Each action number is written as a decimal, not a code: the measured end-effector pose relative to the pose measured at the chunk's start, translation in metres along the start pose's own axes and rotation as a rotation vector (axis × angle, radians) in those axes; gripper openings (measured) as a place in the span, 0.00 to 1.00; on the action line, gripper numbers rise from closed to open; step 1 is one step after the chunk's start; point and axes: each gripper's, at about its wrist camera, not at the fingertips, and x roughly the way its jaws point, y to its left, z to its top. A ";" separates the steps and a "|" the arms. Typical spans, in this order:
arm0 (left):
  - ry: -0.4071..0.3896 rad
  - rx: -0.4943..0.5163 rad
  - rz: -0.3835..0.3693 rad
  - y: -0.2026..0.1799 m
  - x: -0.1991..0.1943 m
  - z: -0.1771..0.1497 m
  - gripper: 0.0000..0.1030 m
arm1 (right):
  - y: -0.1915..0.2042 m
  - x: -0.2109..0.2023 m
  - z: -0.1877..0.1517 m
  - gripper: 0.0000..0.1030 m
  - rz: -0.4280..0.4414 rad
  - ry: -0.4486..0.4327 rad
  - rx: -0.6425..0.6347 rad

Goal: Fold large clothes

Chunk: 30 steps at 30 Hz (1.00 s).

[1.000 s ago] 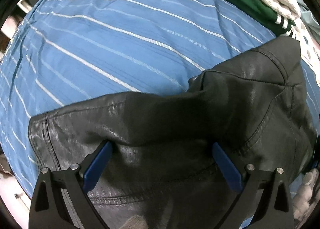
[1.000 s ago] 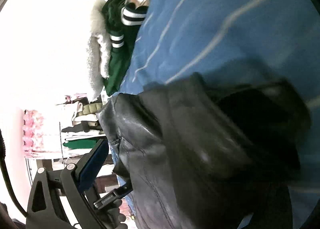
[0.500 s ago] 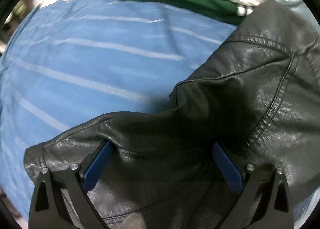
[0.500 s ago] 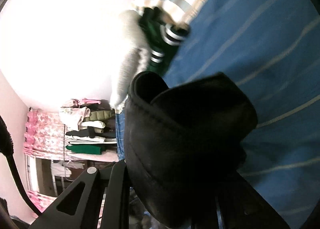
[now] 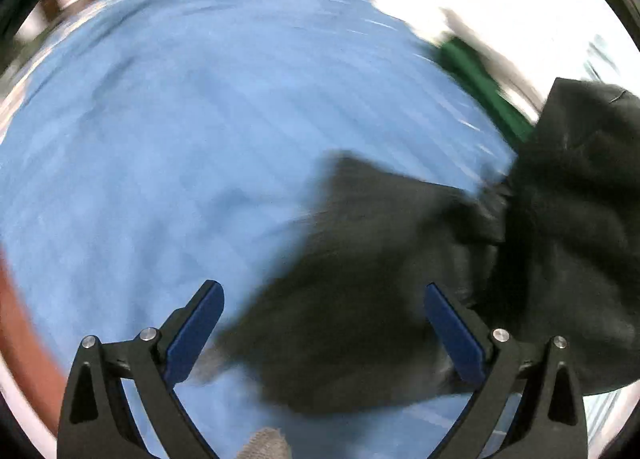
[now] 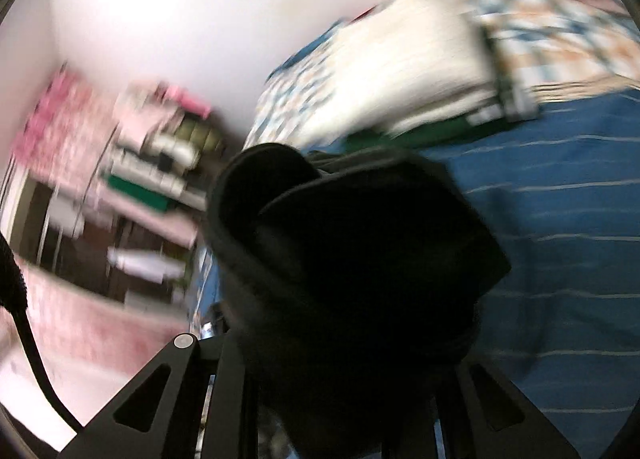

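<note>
The black leather jacket (image 5: 360, 299) lies crumpled on the blue striped bed sheet (image 5: 160, 139), blurred by motion. My left gripper (image 5: 324, 329) hovers above its near edge, jaws wide open; the blue pads (image 5: 196, 327) touch nothing. In the right wrist view a thick bunch of the jacket (image 6: 352, 259) fills the middle. My right gripper (image 6: 340, 359) is shut on it and holds it up off the sheet (image 6: 560, 219). The jacket hides the right fingertips.
A folded green garment (image 6: 432, 135) and a white one (image 6: 400, 71) lie at the far side of the bed, with a checkered blanket (image 6: 560, 31) behind. A rack of stacked clothes (image 6: 160, 155) stands beside the bed. A black cable (image 6: 20, 299) hangs at left.
My right gripper went from open to shut on a fold of the jacket and lifted it. The left gripper stayed open and pulled up and away, so the sheet now fills more of its view.
</note>
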 end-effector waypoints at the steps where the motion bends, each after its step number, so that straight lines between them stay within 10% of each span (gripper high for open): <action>1: -0.005 -0.034 0.025 0.021 -0.009 -0.008 1.00 | 0.011 0.013 -0.005 0.18 0.006 0.027 -0.023; 10: -0.010 -0.265 0.250 0.134 -0.045 -0.085 1.00 | 0.077 0.223 -0.133 0.28 -0.112 0.548 -0.227; 15: -0.005 -0.306 0.245 0.132 -0.069 -0.103 1.00 | 0.105 0.208 -0.159 0.84 -0.073 0.663 -0.353; 19: -0.043 -0.314 0.239 0.121 -0.092 -0.106 1.00 | 0.109 0.146 -0.133 0.84 -0.036 0.648 -0.357; 25: -0.075 -0.317 0.190 0.097 -0.083 -0.096 1.00 | 0.040 0.112 -0.044 0.82 -0.208 0.521 -0.231; 28: -0.100 -0.321 0.186 0.084 -0.071 -0.085 1.00 | 0.016 0.154 -0.022 0.35 -0.192 0.553 -0.166; 30: -0.107 -0.322 0.189 0.078 -0.063 -0.076 1.00 | 0.009 0.202 -0.030 0.34 -0.235 0.614 -0.161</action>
